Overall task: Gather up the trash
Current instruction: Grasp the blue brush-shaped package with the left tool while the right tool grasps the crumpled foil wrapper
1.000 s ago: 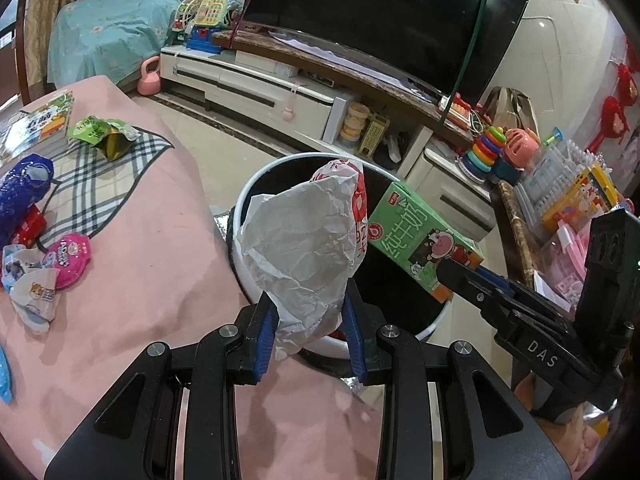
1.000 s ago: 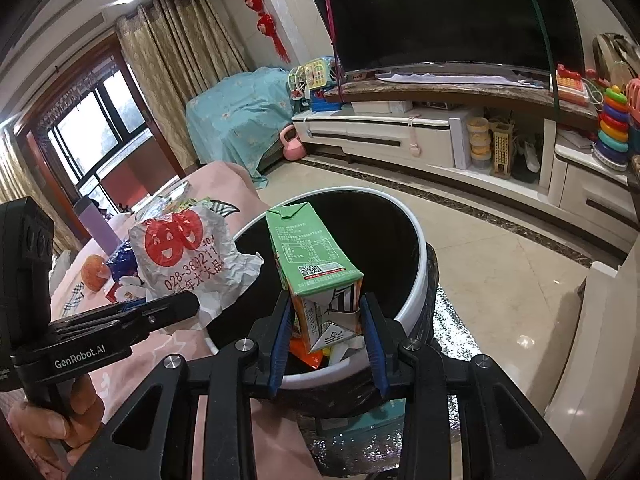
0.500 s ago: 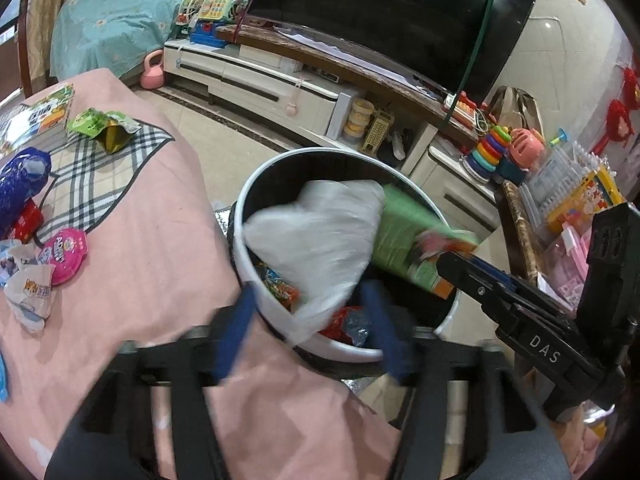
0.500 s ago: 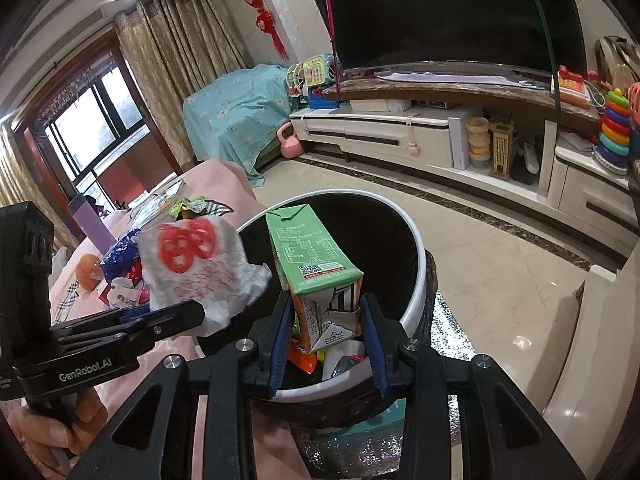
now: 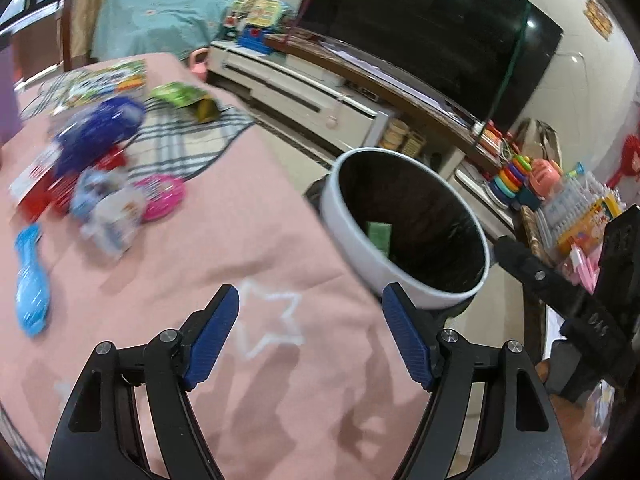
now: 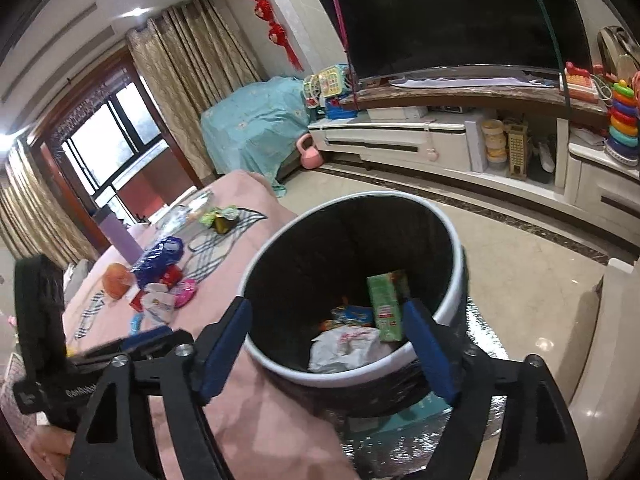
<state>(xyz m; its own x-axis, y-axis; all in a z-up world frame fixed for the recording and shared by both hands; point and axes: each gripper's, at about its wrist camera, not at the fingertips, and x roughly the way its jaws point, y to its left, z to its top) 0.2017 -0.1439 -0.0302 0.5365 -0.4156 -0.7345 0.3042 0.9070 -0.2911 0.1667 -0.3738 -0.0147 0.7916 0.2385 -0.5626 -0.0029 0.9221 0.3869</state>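
Note:
The white-rimmed trash bin (image 6: 352, 197) stands beside the pink-covered table. A green drink carton (image 6: 386, 304) and a crumpled white bag (image 6: 344, 348) lie inside it on other wrappers. My right gripper (image 6: 326, 312) hovers over the bin's near rim, jaws opening, nothing between them. My left gripper (image 5: 312, 300) is over the pink cloth (image 5: 248, 248) left of the bin (image 5: 352, 232), jaws opening and empty. Loose trash lies on the table: a blue wrapper (image 5: 100, 132), a pink packet (image 5: 160, 196), a green packet (image 5: 180, 96).
A TV stand (image 6: 400, 136) with toys and a large TV (image 6: 440, 16) runs along the far wall. A teal-covered seat (image 6: 252, 128) stands by the curtains. Silver foil (image 6: 400, 448) lies under the bin. A white ledge (image 6: 600, 340) is at the right.
Both grippers opened and let go. The white bag and the green carton dropped into the bin. My left gripper swung left, from over the bin to over the table.

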